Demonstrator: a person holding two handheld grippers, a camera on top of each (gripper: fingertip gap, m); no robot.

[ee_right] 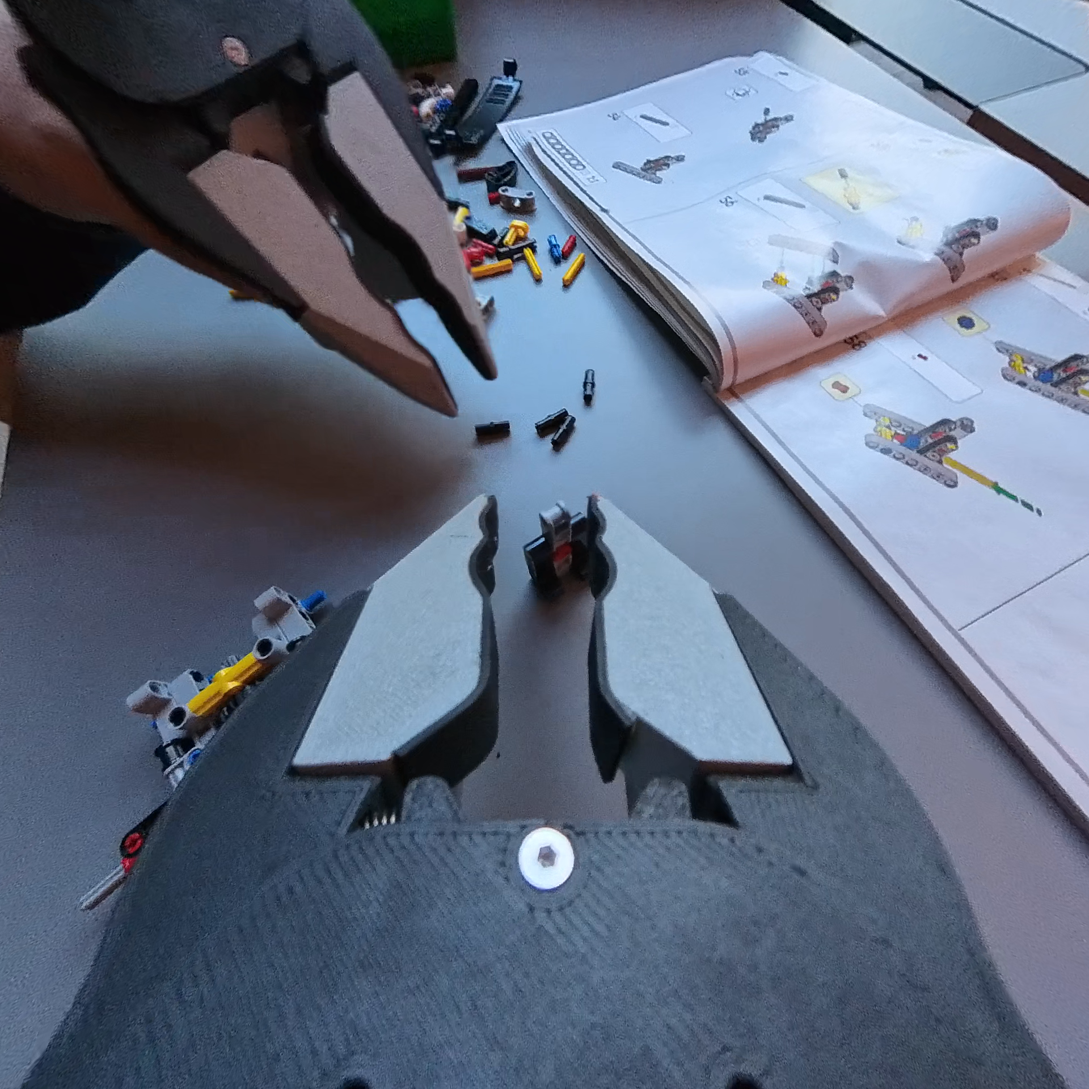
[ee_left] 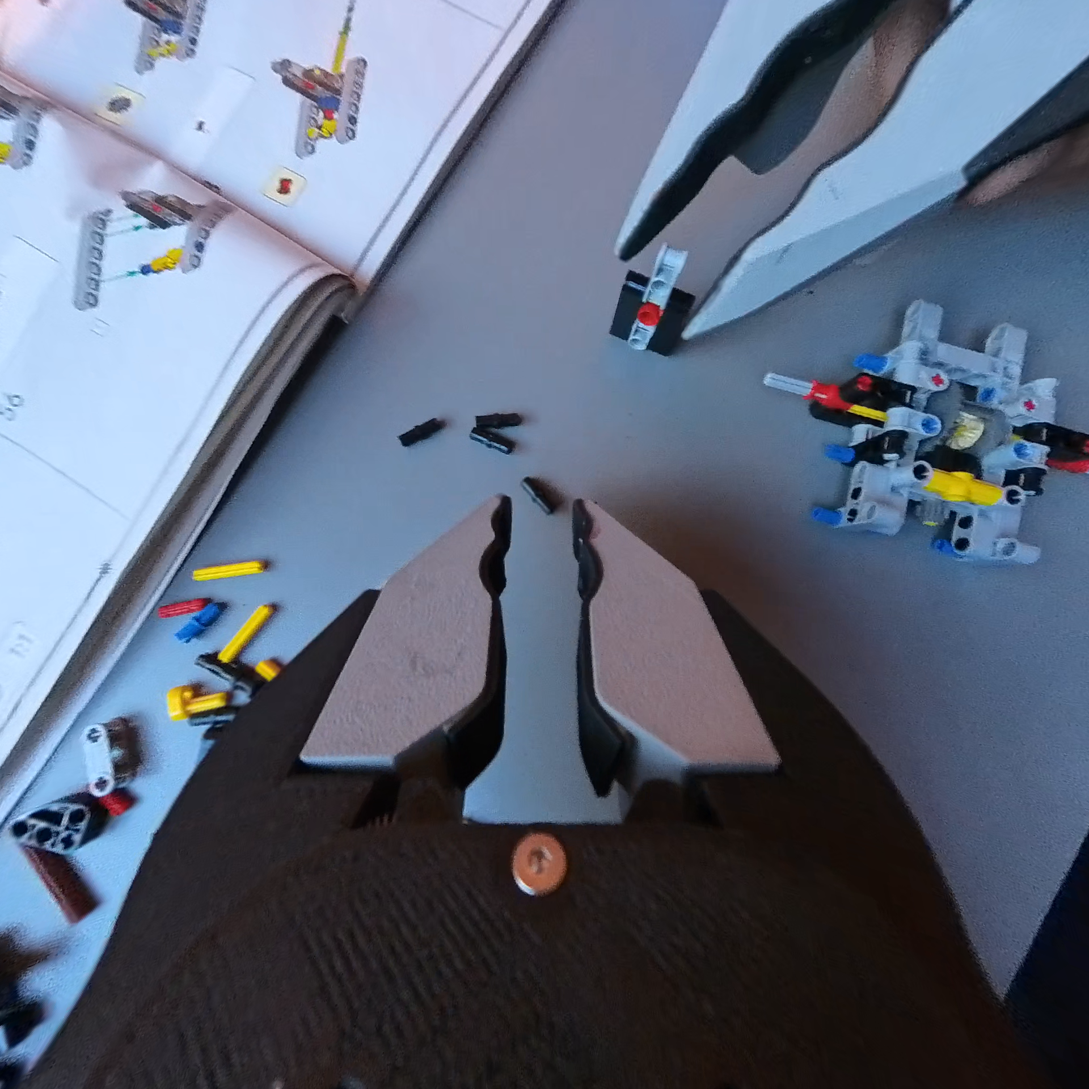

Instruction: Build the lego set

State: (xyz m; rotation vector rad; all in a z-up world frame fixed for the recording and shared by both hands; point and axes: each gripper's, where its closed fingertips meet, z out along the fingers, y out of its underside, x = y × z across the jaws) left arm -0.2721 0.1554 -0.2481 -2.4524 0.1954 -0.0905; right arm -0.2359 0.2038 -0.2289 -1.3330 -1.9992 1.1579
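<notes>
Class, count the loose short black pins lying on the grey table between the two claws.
4. One lies just beyond the left claw's tips; two touch in a V farther out; one lies alone nearer the instruction booklet. Others may hide in the parts pile.

a grey desk (ee_right: pixel 677 530) carries an open instruction booklet (ee_right: pixel 825 247) along one side. beside it lie four black pins (ee_right: pixel 554 425), a scatter of yellow, red and blue pieces (ee_right: pixel 518 247) — plus a small black block (ee_right: pixel 554 551) and a grey assembly (ee_left: pixel 943 448).
</notes>
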